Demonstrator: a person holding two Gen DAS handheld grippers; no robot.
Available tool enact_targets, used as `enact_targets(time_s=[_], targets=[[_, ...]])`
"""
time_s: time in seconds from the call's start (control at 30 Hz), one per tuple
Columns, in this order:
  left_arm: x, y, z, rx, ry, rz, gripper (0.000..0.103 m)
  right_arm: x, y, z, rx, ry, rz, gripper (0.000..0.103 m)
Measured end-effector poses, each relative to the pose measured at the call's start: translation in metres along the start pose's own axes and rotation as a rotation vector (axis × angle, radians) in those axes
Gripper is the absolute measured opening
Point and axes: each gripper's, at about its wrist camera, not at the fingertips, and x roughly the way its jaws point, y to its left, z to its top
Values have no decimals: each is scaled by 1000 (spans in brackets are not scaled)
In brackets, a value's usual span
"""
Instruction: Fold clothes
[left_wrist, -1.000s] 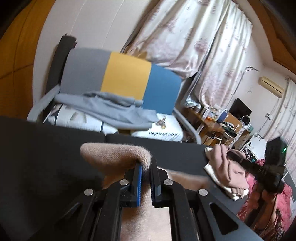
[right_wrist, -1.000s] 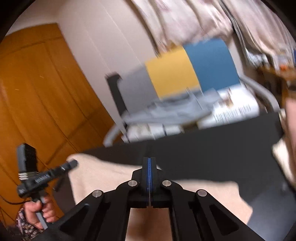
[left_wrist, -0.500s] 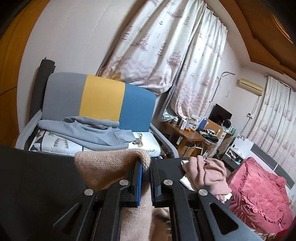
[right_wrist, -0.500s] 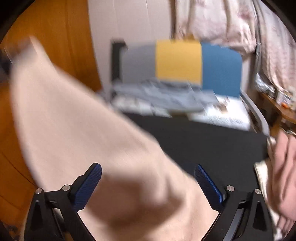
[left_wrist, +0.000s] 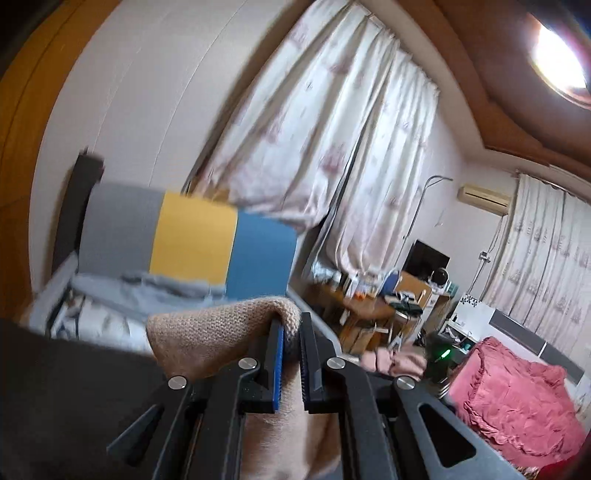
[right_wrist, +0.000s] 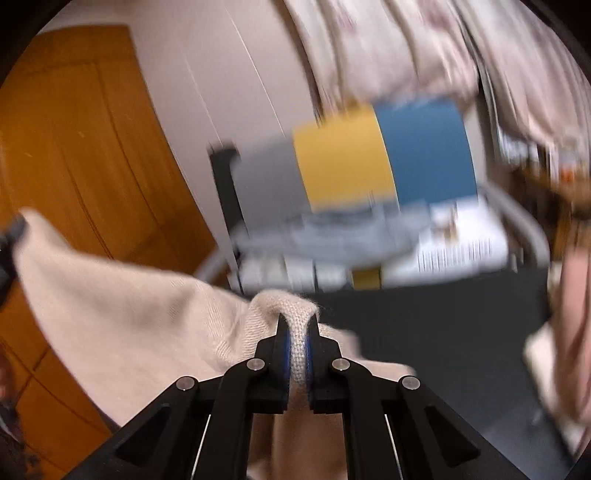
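Left gripper (left_wrist: 291, 343) clamps beige knit sweater (left_wrist: 221, 332) edge, lower centre of frame. Right gripper (right_wrist: 297, 343) pinches same sweater (right_wrist: 122, 314), fold bulging between pads. Cloth stretches from right gripper toward left edge of frame, above black table (right_wrist: 443, 332); long axis spans both grippers.

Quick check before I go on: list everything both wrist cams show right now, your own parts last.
beige knit sweater: 1, beige, lifted above the black table, pinched at two spots
black table: 1, black, below the sweater
pink clothes pile: 1, pink, table's far right
chair: 1, grey, yellow and blue back, behind the table
grey garment: 1, grey, on the chair seat
curtains: white, patterned, behind the chair
red bedspread: 1, right
left gripper: shut on the sweater
right gripper: shut on the sweater
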Motion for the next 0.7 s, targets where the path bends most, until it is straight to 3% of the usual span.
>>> enact_targets(time_s=[0.2, 0.37, 0.53, 0.7], targets=[[-22, -30, 61, 89, -93, 22, 6, -41, 30, 92, -59, -173, 25, 7], [-53, -57, 104, 134, -203, 25, 7, -69, 44, 141, -79, -284, 27, 7], [-64, -61, 122, 159, -235, 49, 7, -84, 51, 162, -87, -309, 46, 7], [-54, -38, 103, 111, -180, 49, 7, -53, 53, 140, -82, -219, 55, 7]])
